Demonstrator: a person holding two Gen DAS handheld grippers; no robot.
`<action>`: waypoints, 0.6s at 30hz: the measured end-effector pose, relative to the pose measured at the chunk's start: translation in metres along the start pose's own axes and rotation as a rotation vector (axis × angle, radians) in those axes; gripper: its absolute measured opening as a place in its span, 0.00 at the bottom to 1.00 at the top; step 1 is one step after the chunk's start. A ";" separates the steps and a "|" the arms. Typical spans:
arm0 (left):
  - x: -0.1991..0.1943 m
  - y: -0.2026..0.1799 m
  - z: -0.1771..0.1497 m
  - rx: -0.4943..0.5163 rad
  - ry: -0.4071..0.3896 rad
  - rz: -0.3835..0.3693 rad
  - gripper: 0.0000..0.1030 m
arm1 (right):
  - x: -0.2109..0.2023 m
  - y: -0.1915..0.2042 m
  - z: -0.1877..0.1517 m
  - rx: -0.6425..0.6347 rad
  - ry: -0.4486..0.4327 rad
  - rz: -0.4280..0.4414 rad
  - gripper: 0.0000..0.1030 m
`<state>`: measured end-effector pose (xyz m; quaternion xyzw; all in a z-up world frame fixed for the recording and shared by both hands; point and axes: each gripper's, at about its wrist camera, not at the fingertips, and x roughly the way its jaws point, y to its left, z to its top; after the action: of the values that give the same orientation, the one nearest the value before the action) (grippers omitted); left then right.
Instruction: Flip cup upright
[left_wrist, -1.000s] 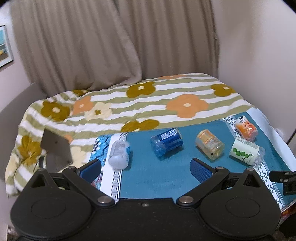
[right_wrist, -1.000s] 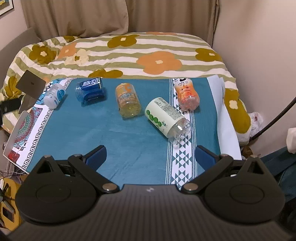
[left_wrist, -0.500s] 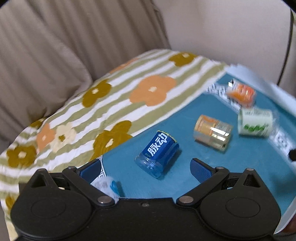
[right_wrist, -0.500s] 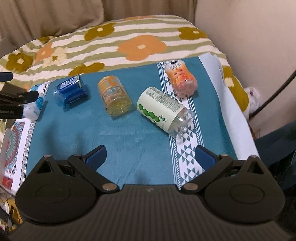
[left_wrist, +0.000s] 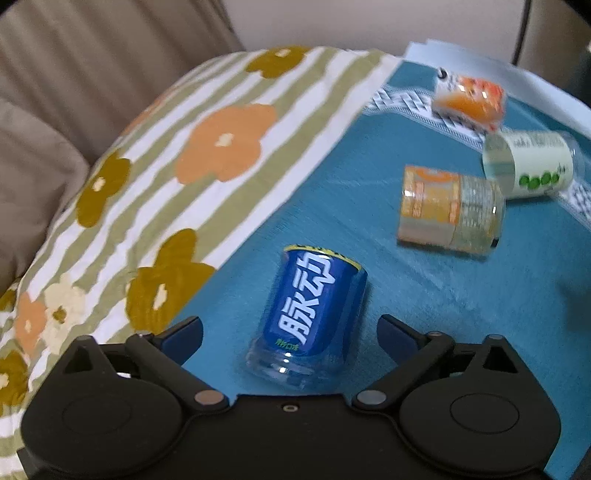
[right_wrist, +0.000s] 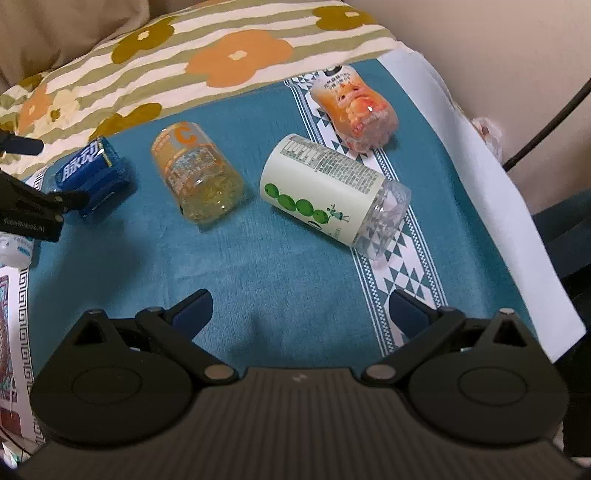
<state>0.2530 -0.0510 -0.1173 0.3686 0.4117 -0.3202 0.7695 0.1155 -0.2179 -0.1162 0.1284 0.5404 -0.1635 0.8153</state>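
Note:
Several cups cut from drink bottles lie on their sides on a teal cloth (left_wrist: 424, 295). A blue-labelled cup (left_wrist: 310, 317) lies between the open jaws of my left gripper (left_wrist: 290, 330), untouched; it also shows in the right wrist view (right_wrist: 92, 173). An orange-labelled cup (left_wrist: 448, 210) (right_wrist: 195, 177), a pale green-dotted cup (left_wrist: 532, 166) (right_wrist: 332, 192) and an orange cartoon cup (left_wrist: 469, 98) (right_wrist: 354, 110) lie further right. My right gripper (right_wrist: 299, 314) is open and empty, hovering short of the green-dotted cup.
A striped flowered blanket (left_wrist: 184, 155) covers the bed behind the cloth. A small white-labelled bottle piece (right_wrist: 14, 251) lies at the cloth's left edge. A wall and black cable (right_wrist: 546, 122) stand to the right. The left gripper shows in the right wrist view (right_wrist: 29, 210).
My left gripper has swung right and moved in, so the blue cup now lies between its jaws. My right gripper has moved forward and lower toward the green-dotted cup.

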 end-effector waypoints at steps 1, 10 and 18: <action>0.004 -0.001 0.000 0.012 0.008 -0.010 0.93 | 0.002 0.000 0.001 0.006 0.003 -0.002 1.00; 0.019 -0.006 -0.004 0.049 0.049 -0.060 0.68 | 0.011 0.003 0.007 0.027 0.017 -0.011 1.00; 0.003 -0.011 -0.005 0.008 0.035 -0.069 0.67 | 0.006 0.000 0.010 0.018 0.000 0.003 1.00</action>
<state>0.2437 -0.0538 -0.1254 0.3626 0.4364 -0.3418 0.7492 0.1263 -0.2231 -0.1179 0.1367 0.5388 -0.1672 0.8143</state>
